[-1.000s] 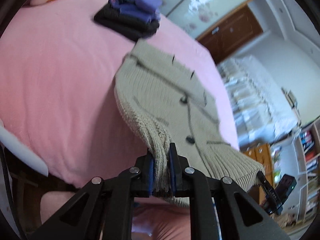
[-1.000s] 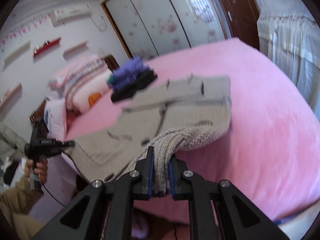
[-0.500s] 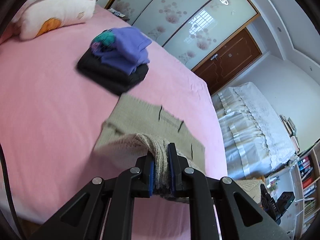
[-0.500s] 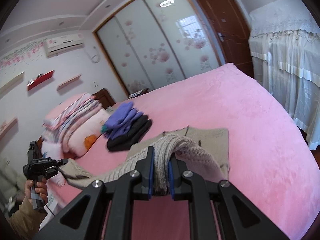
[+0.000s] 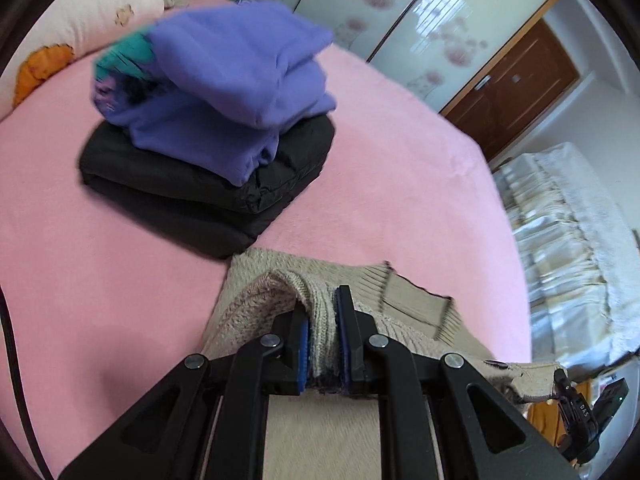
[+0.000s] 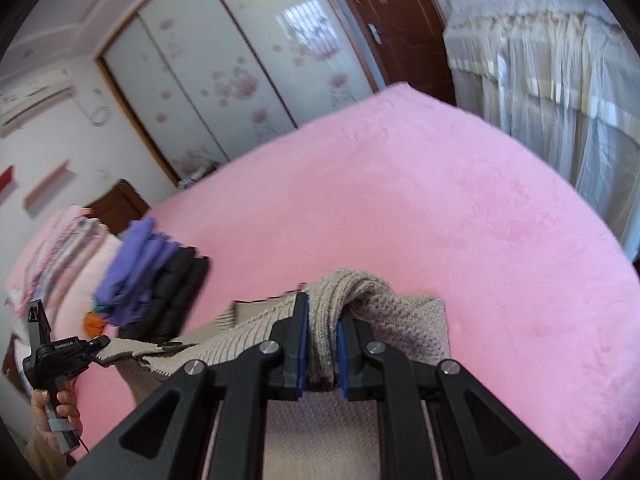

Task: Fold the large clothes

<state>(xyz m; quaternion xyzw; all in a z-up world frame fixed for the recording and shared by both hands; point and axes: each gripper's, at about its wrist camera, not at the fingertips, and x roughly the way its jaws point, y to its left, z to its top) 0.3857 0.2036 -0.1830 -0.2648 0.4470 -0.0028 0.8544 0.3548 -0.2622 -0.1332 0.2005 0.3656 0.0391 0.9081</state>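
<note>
The pink bed [image 5: 400, 184] carries a beige knit cardigan [image 5: 404, 300], lying just beside a folded stack: purple garment [image 5: 240, 80] on black garment [image 5: 200, 184]. The left hand-held gripper [image 5: 323, 340] is clamped on a bunched fold of the cardigan. The right hand-held gripper [image 6: 322, 344] is likewise clamped on the cardigan's knit. Small white lettering on the left unit seen from the right wrist is too blurred to read.

text: "DAS" is read, in white, on right gripper [image 5: 580, 412] body | small white lettering on left gripper [image 6: 66, 346] body, too small to be read
</note>
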